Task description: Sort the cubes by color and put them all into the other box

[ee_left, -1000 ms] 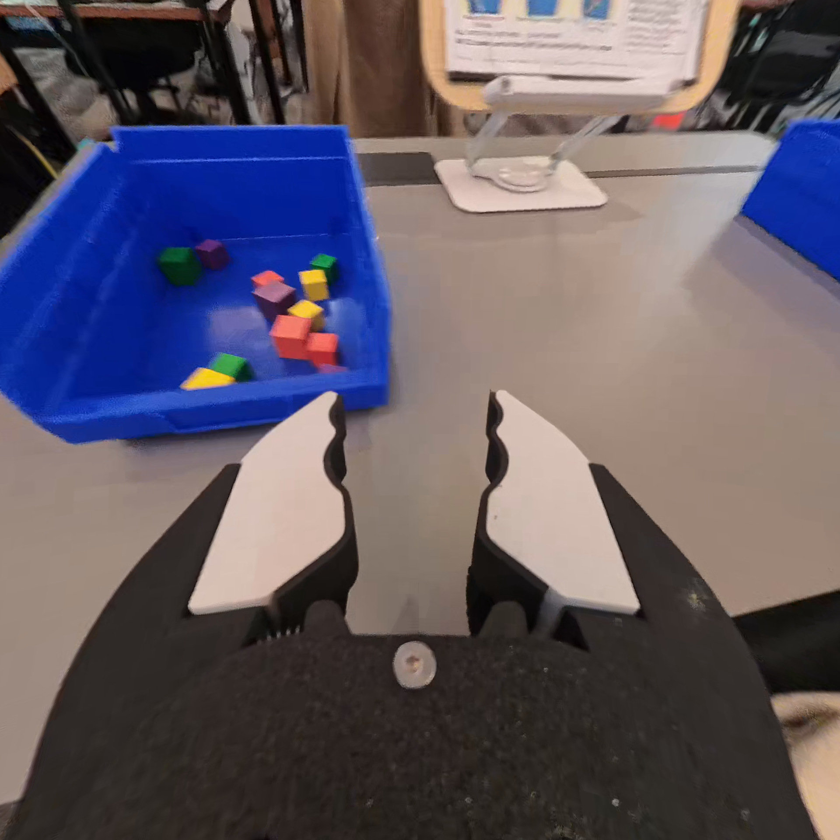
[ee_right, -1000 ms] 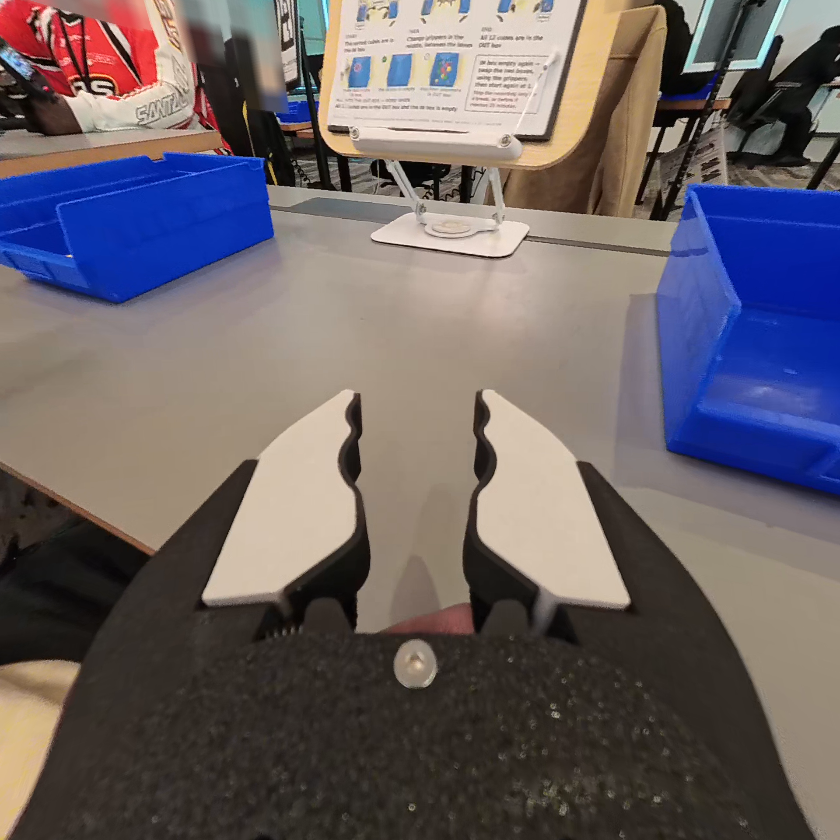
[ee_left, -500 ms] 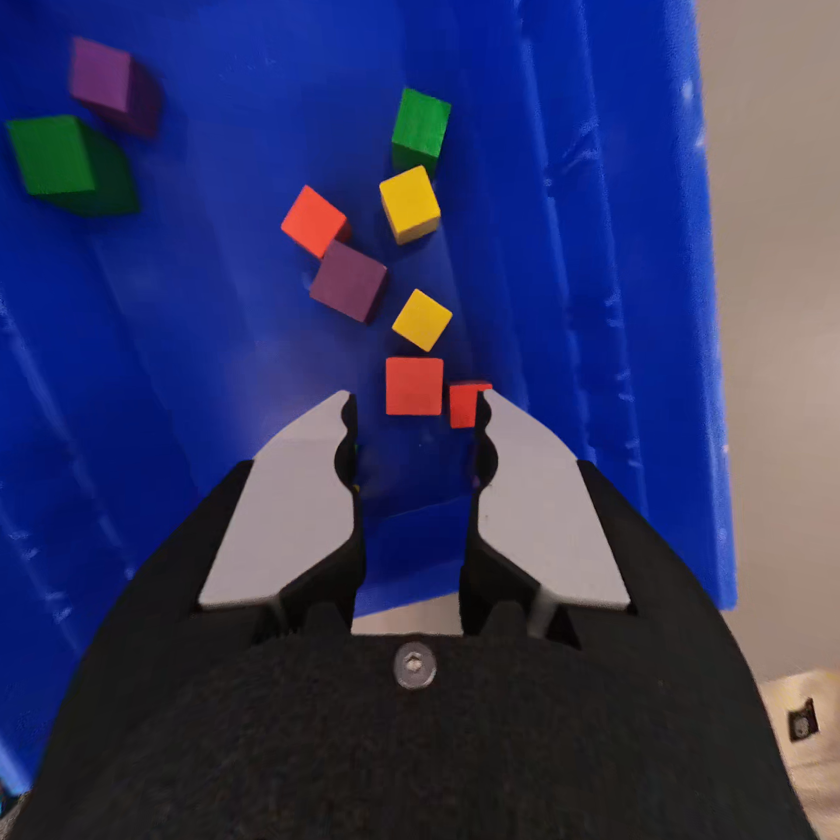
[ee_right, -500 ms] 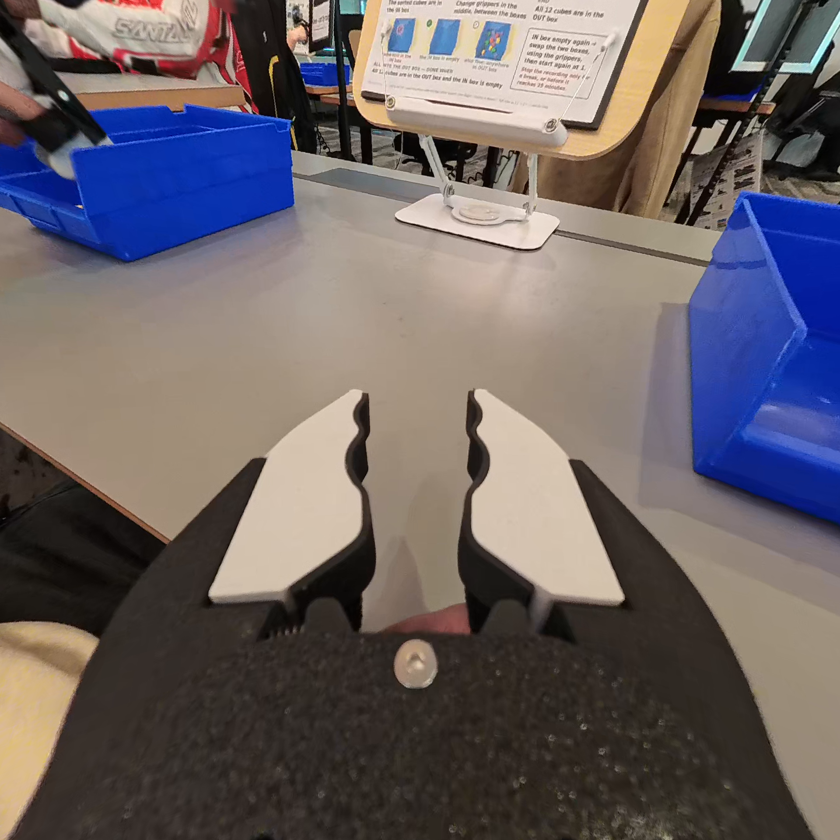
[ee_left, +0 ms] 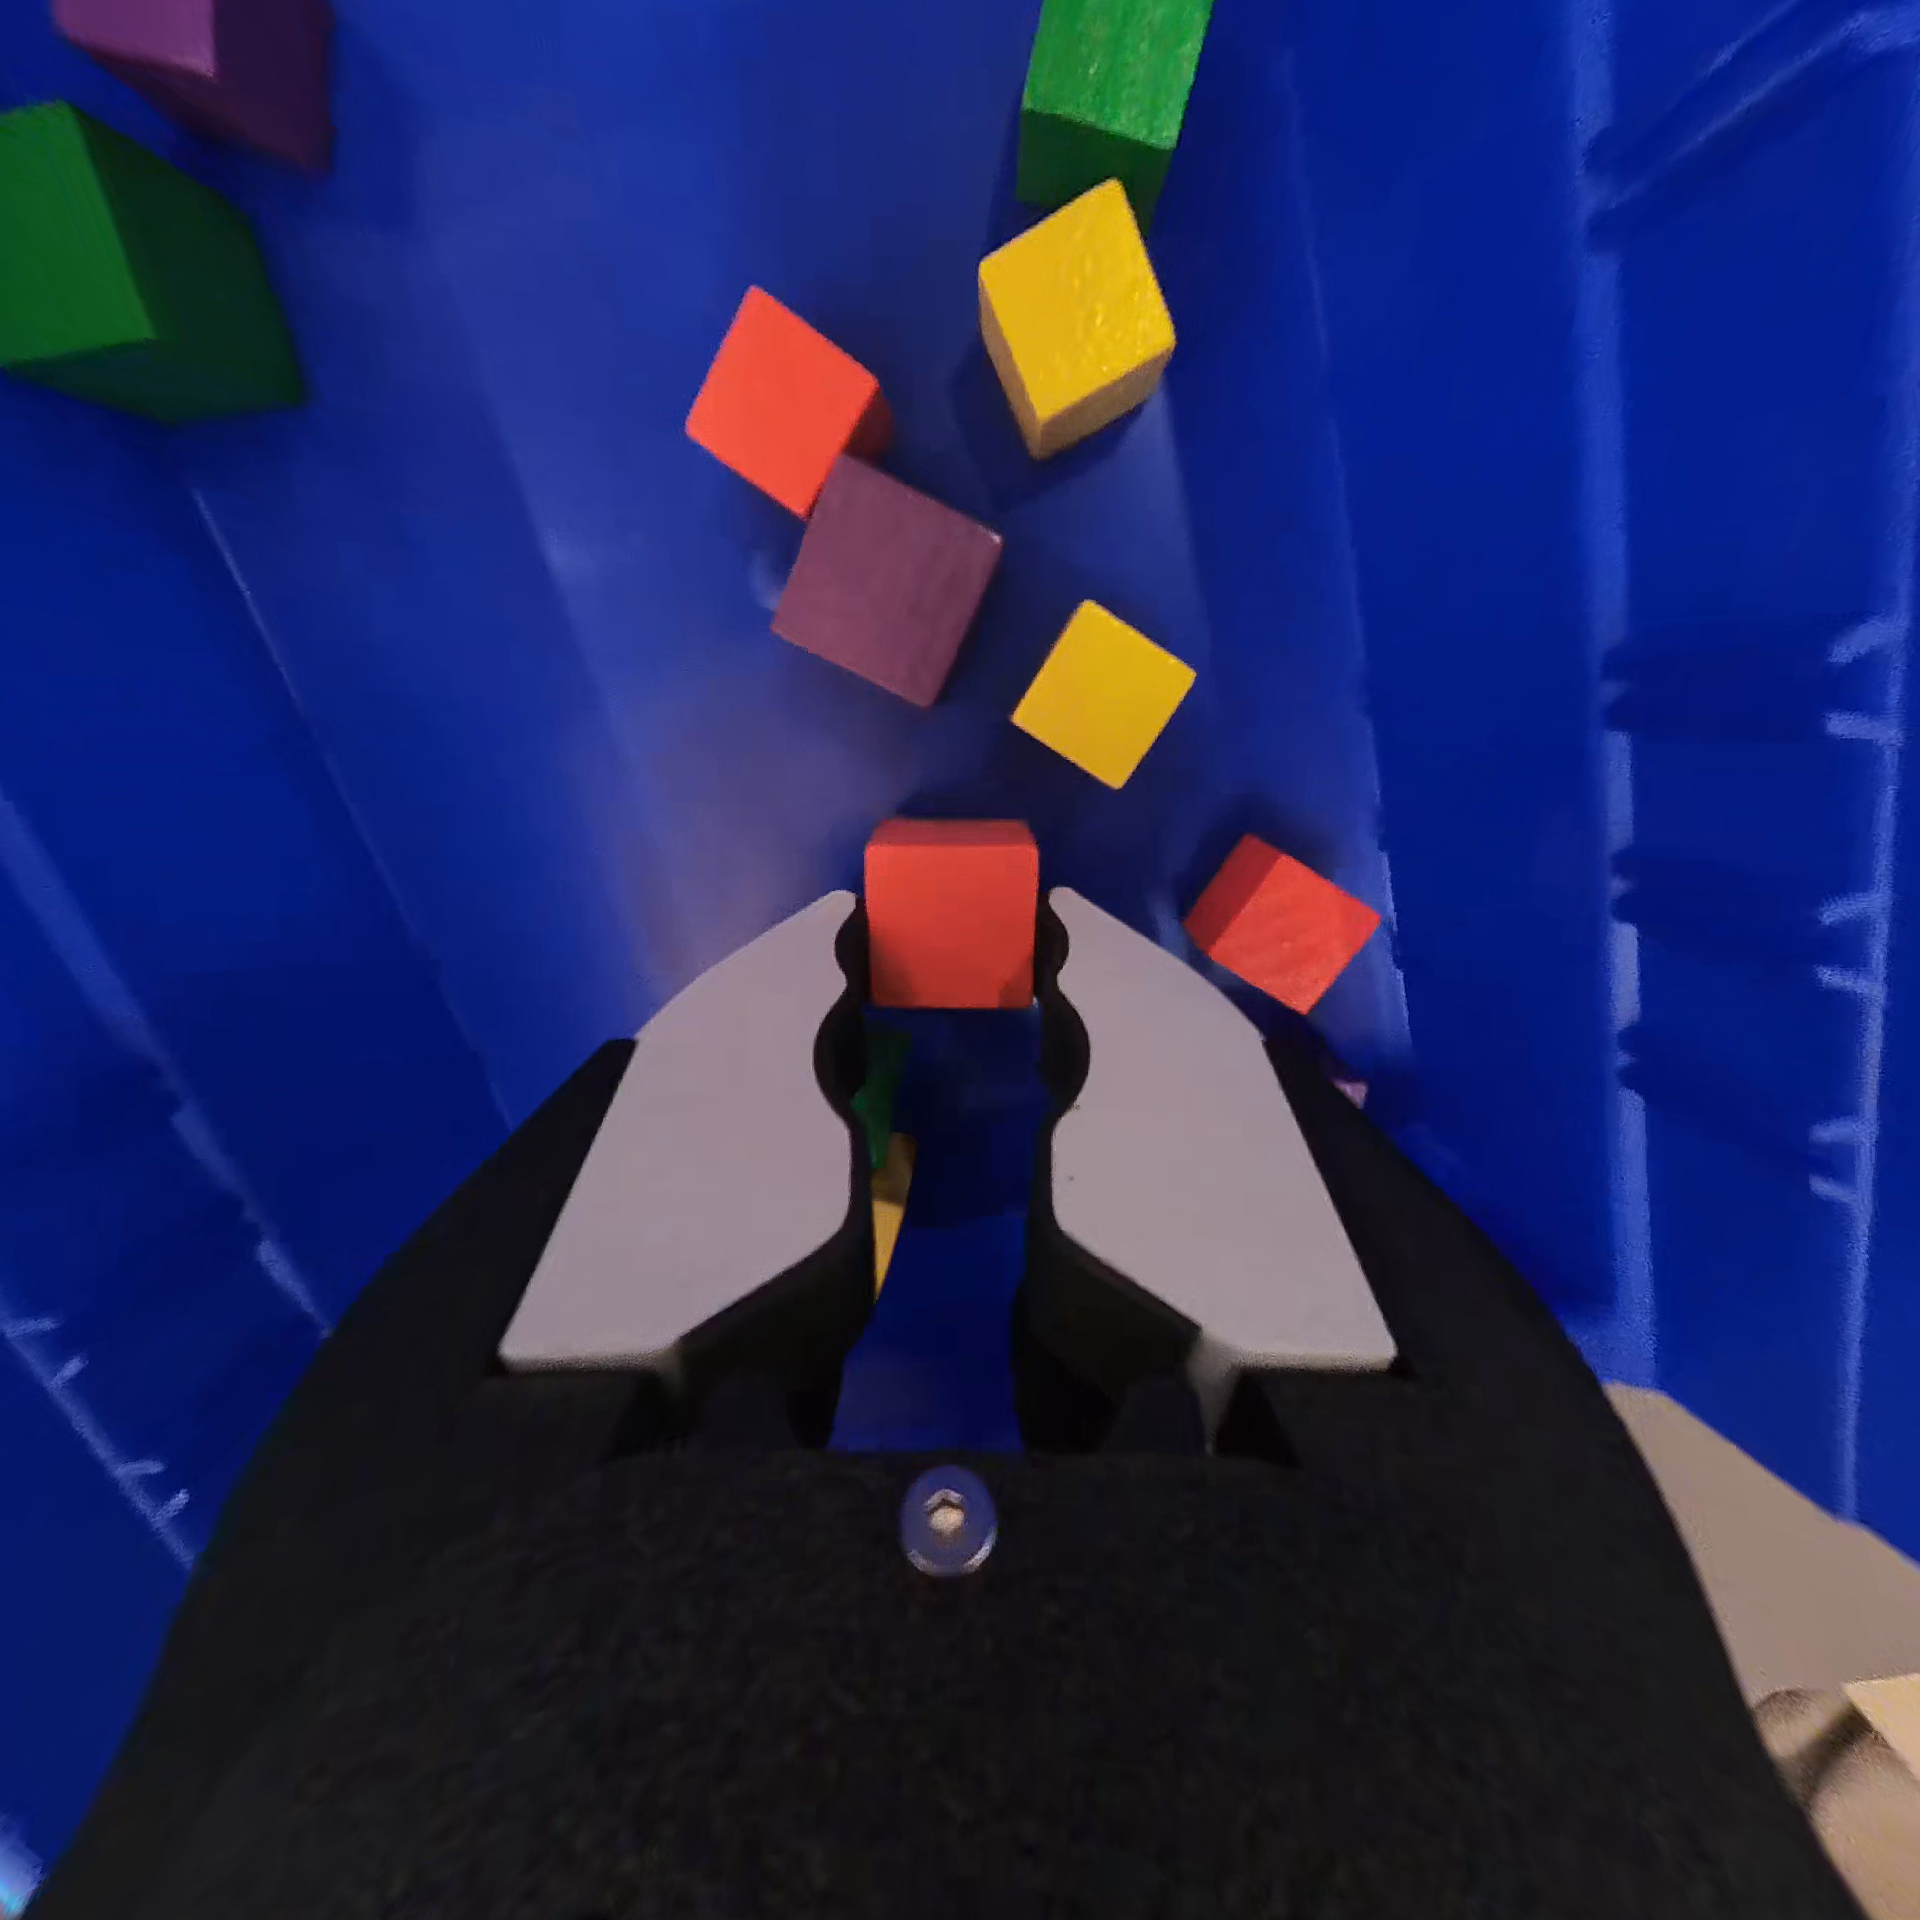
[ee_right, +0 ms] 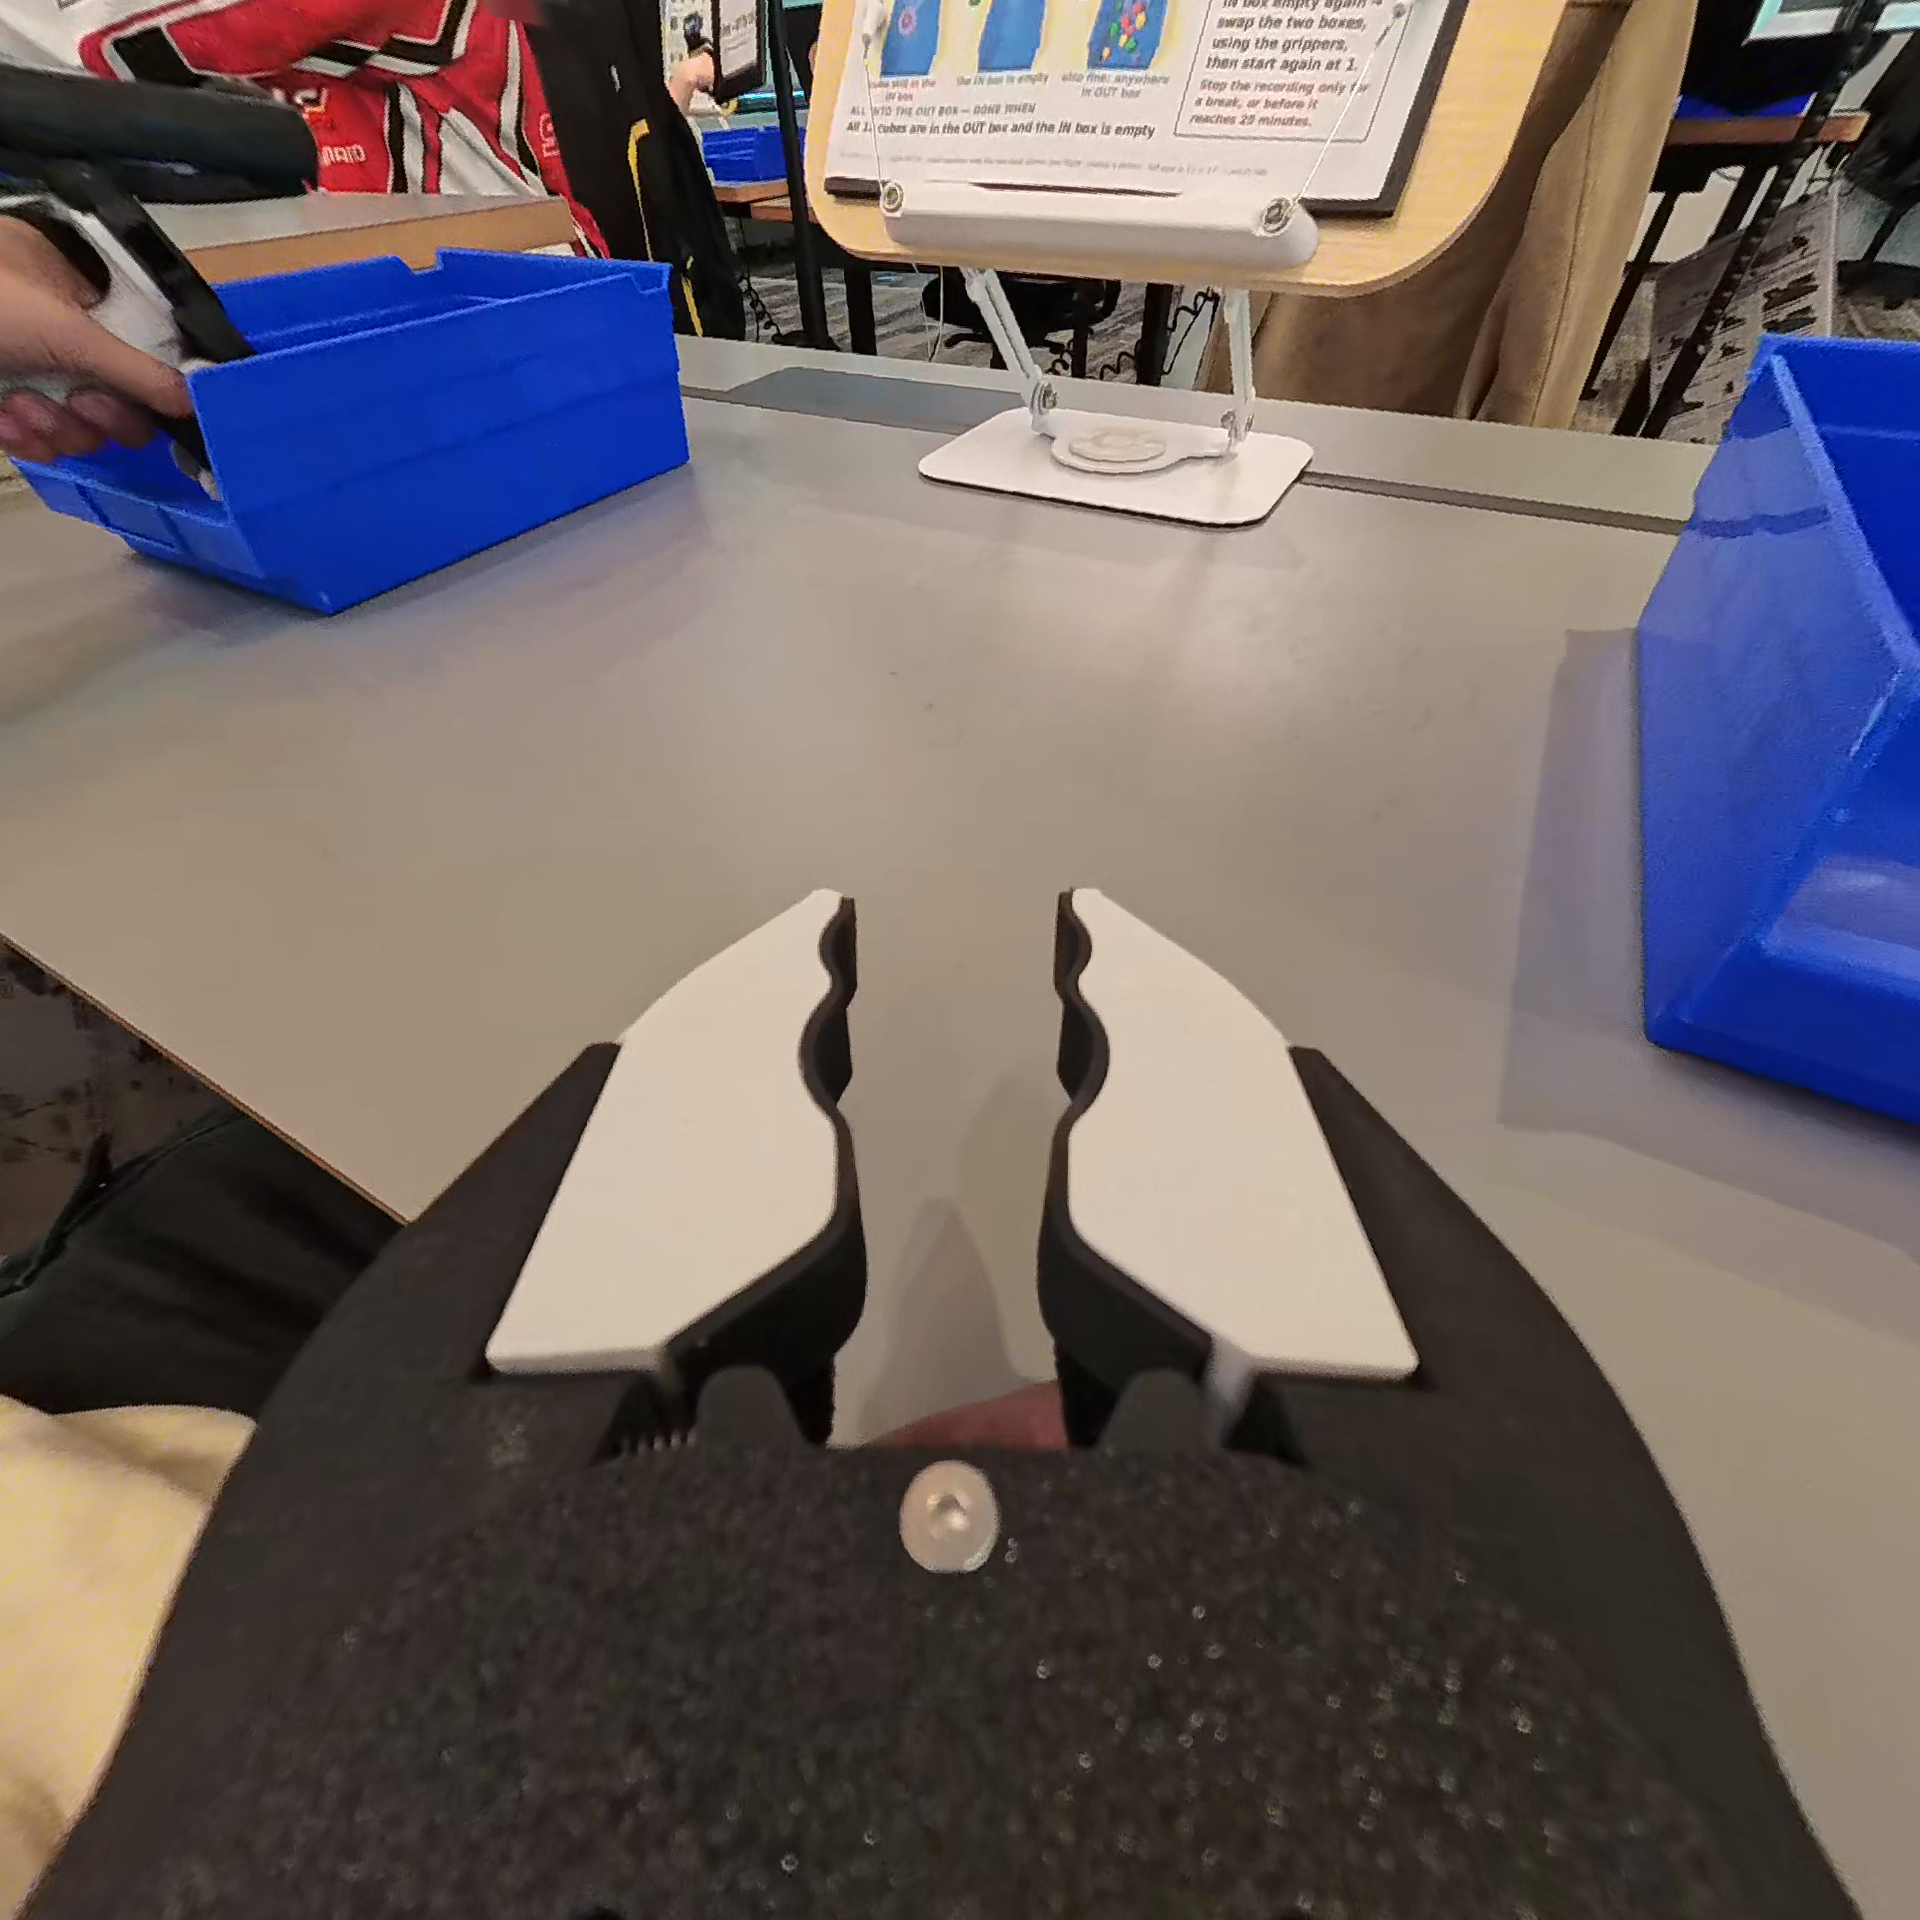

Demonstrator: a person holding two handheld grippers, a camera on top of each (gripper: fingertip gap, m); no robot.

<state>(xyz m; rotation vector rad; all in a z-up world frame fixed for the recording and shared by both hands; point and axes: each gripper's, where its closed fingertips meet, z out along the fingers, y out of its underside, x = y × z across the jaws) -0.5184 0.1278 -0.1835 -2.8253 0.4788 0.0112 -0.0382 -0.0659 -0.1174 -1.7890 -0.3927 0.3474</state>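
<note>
Your left claw (ee_left: pixel 951 925) is down inside the blue box (ee_left: pixel 416 727) with its tips against two opposite flat faces of a red cube (ee_left: pixel 950 910); it looks closed on that cube, though whether the cube is off the floor of the box you cannot tell from this angle. Around it lie two more red cubes (ee_left: pixel 781 400) (ee_left: pixel 1280 921), two yellow cubes (ee_left: pixel 1075 312) (ee_left: pixel 1103 692), a purple cube (ee_left: pixel 885 578) touching the upper red one, green cubes (ee_left: pixel 1107 83) (ee_left: pixel 94 249) and another purple cube (ee_left: pixel 197 62) farther off.

The cubes look like small painted wood: probably light, rigid and not fragile, with smooth faces that may slip if you pinch a corner or edge. Take each one square across parallel faces, near its middle, as here. The red cube by the box wall leaves little room for a finger on that side.

Your right claw (ee_right: pixel 956 914) hovers over the grey worktop (ee_right: pixel 727 727), narrowly parted and empty. The other blue box (ee_right: pixel 1766 831) sits to its right, well apart from the first.

A printed instruction sheet with small pictures stands on a stand (ee_right: pixel 1117 457) at the back; a person behind wears a red jersey with lettering. The cubes and boxes show no marks.
</note>
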